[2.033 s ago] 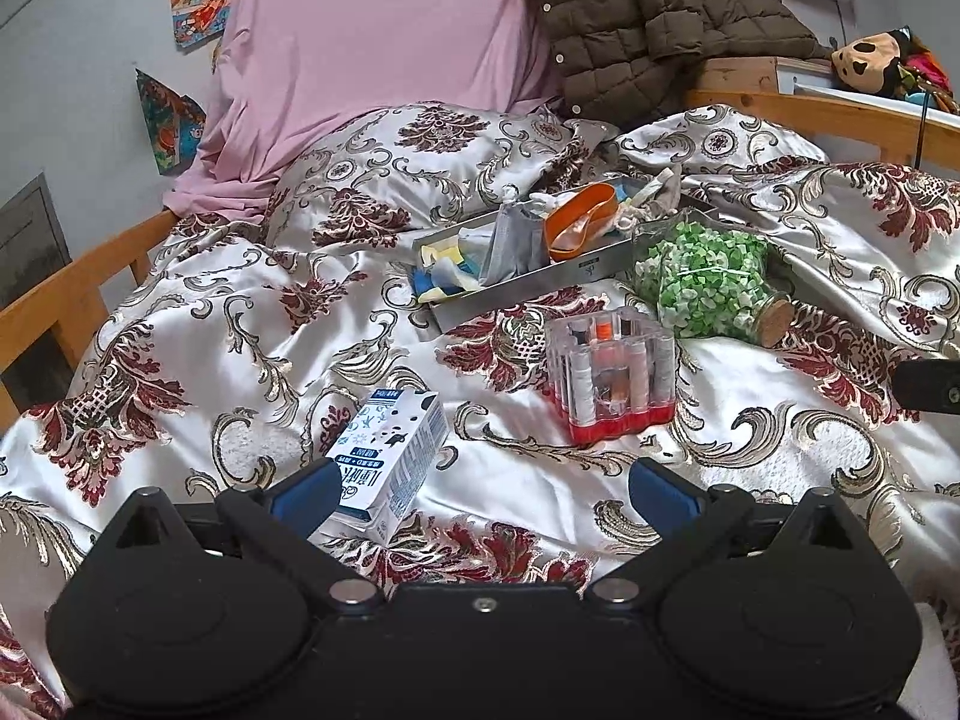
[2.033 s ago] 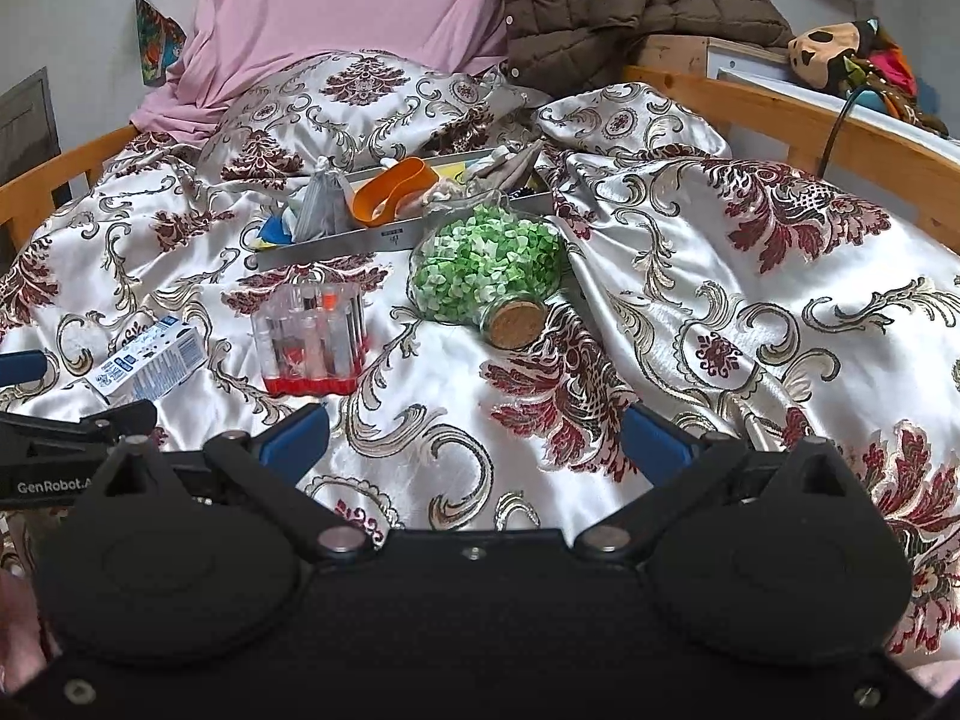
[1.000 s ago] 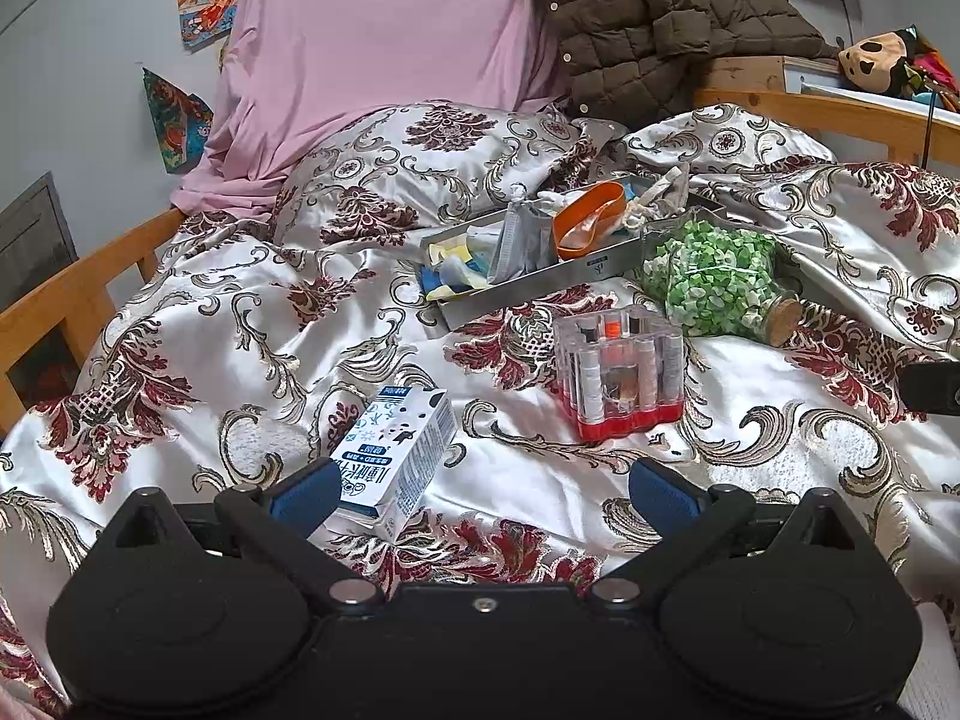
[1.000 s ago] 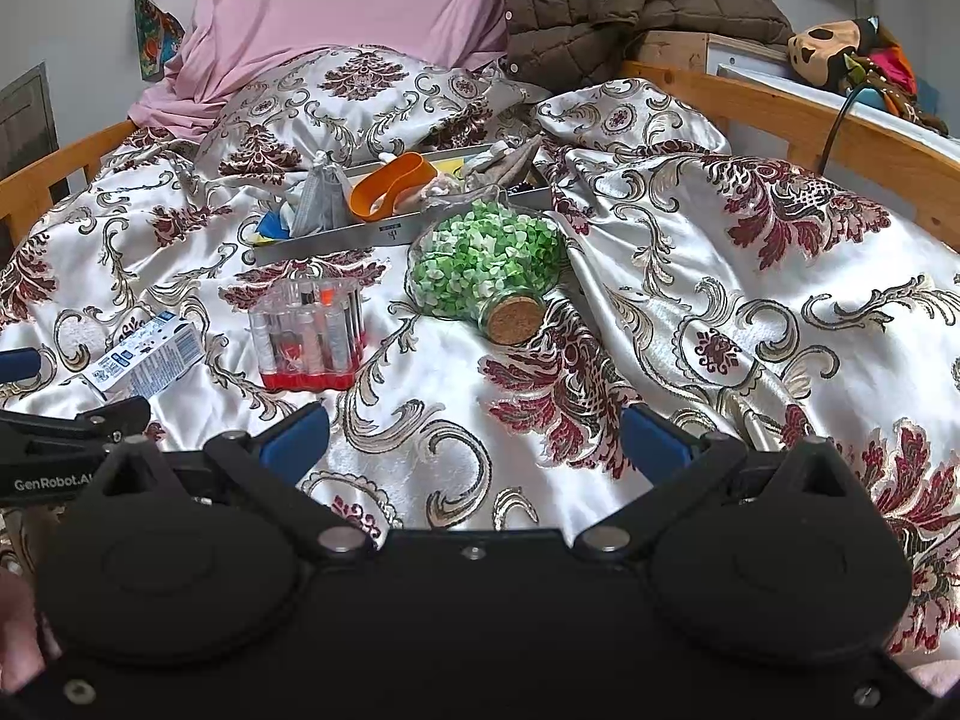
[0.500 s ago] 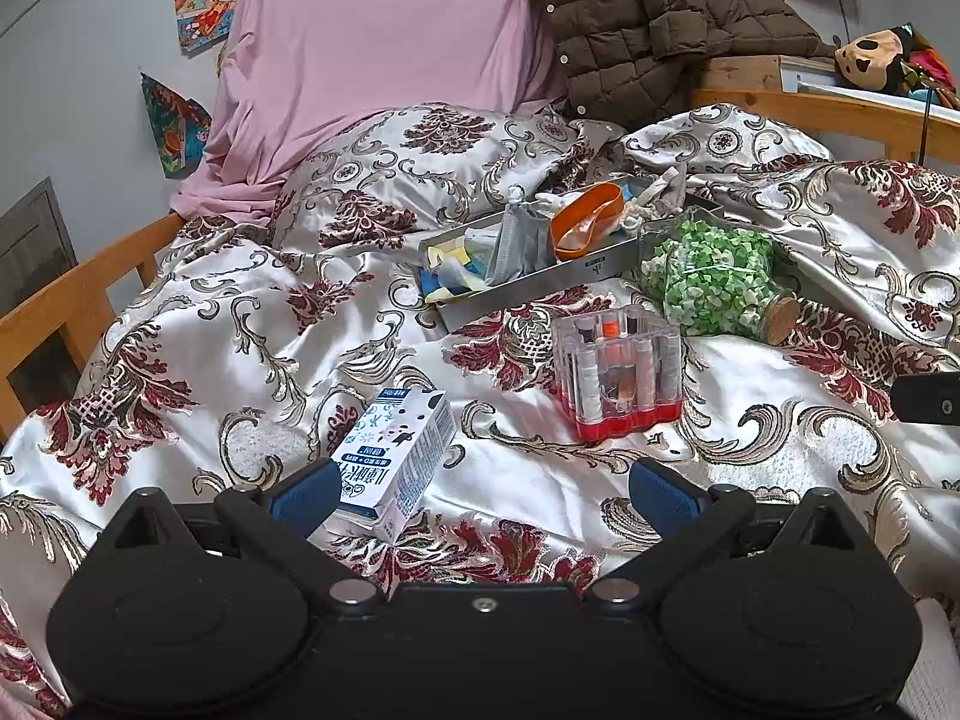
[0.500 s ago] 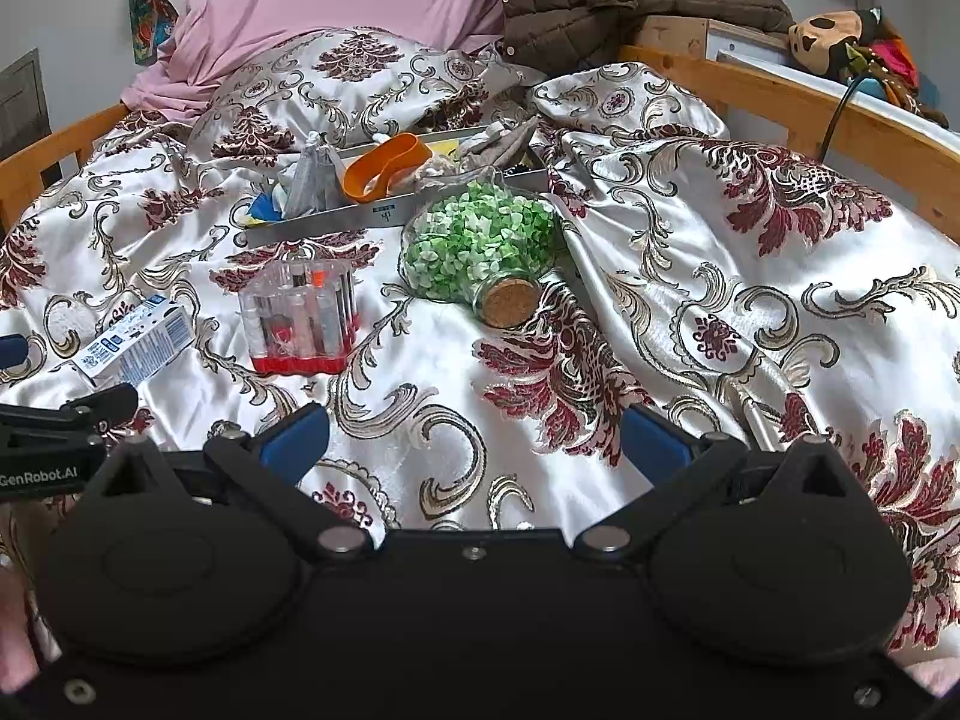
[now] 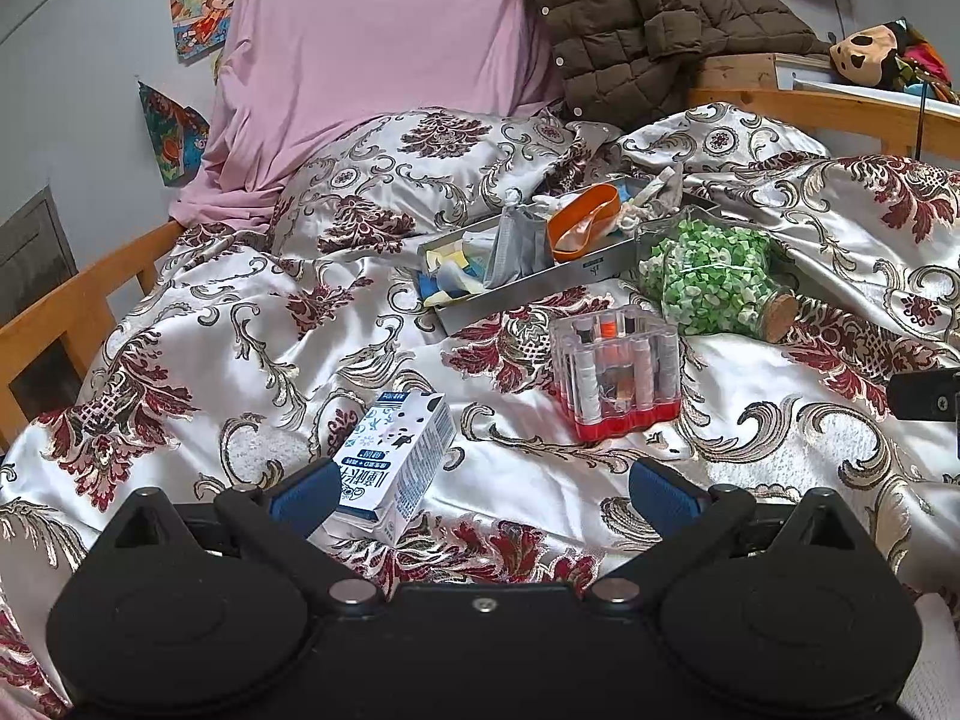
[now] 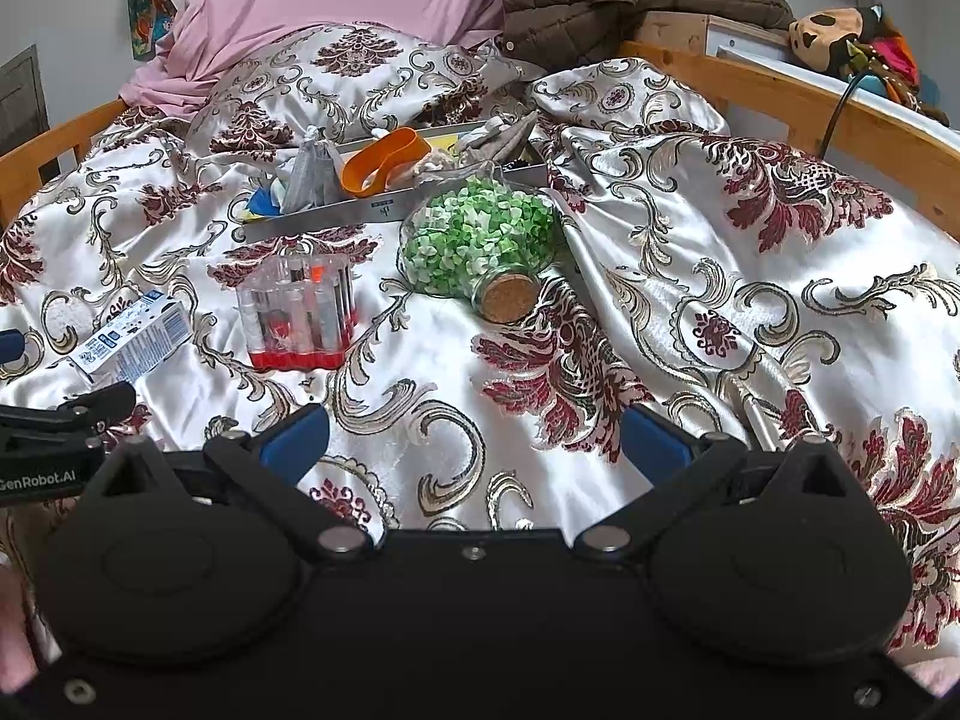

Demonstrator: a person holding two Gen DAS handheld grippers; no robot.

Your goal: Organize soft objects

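A grey metal tray [image 7: 540, 285] [image 8: 336, 211] lies mid-bed holding soft items: an orange band [image 7: 585, 222] [image 8: 384, 165], a grey cloth pouch [image 7: 516, 246] [image 8: 312, 171], and blue and yellow scraps [image 7: 447, 276]. My left gripper [image 7: 480, 489] is open with nothing between its fingers; a small milk carton [image 7: 396, 459] [image 8: 129, 342] lies at its left fingertip [image 7: 303, 492]. My right gripper [image 8: 474, 441] is open over bare bedspread, well short of the tray.
A corked glass jar of green pieces [image 7: 711, 282] [image 8: 480, 246] lies on its side by the tray. A clear box of tubes with a red base [image 7: 618, 375] [image 8: 297, 315] stands in front. A wooden bed rail [image 8: 810, 114], pink pillow [image 7: 384, 36], brown jacket [image 7: 654, 12].
Both grippers shifted only slightly and stayed open; the right view has tilted down a little toward the bed. Nothing on the bed has moved.
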